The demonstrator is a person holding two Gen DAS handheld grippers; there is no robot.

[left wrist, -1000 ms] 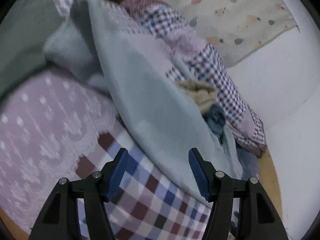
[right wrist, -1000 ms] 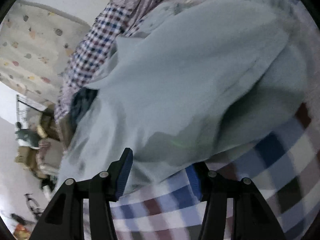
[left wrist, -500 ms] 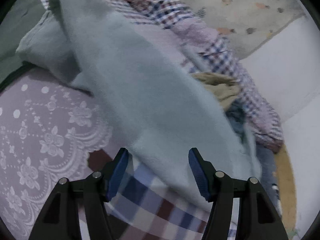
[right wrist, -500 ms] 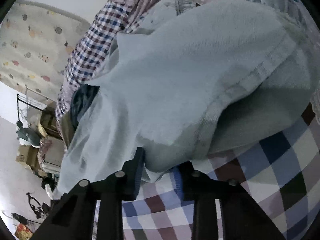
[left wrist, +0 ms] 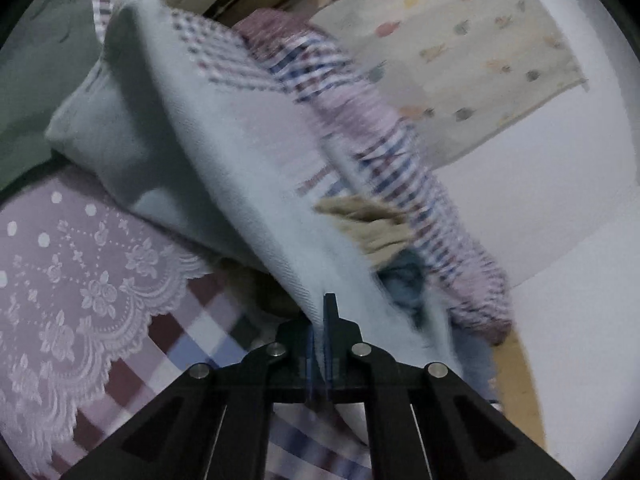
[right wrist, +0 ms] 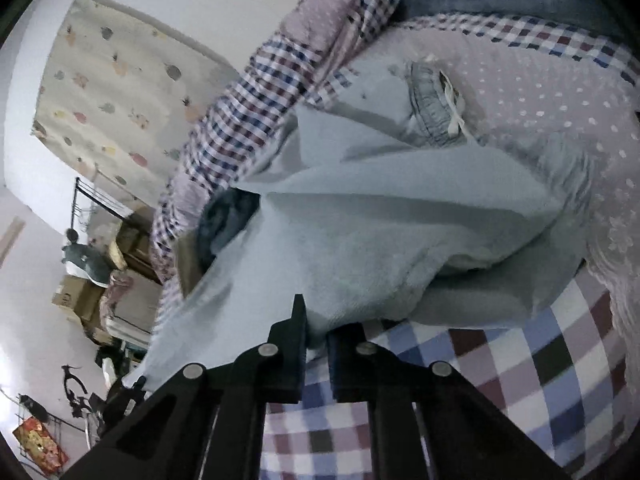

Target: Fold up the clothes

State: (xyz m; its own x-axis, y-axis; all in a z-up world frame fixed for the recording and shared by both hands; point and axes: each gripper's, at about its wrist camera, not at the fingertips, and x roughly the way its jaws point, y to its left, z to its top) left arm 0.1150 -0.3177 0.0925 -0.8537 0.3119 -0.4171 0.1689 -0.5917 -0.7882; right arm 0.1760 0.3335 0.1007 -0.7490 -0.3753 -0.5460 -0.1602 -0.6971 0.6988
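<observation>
Pale blue knit garment lies half-lifted over the checked bedspread, clenched at its edge by your left tool and right tool, so uneven pulling could slip the thin hem free or drag the beige cloth along.

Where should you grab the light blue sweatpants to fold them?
Grip the light blue sweatpants along their thin near edge, coming in low over the checked bedspread. Both hand-held grippers, left and right, look shut there. The bunched drawstring waistband looks too thick.
</observation>
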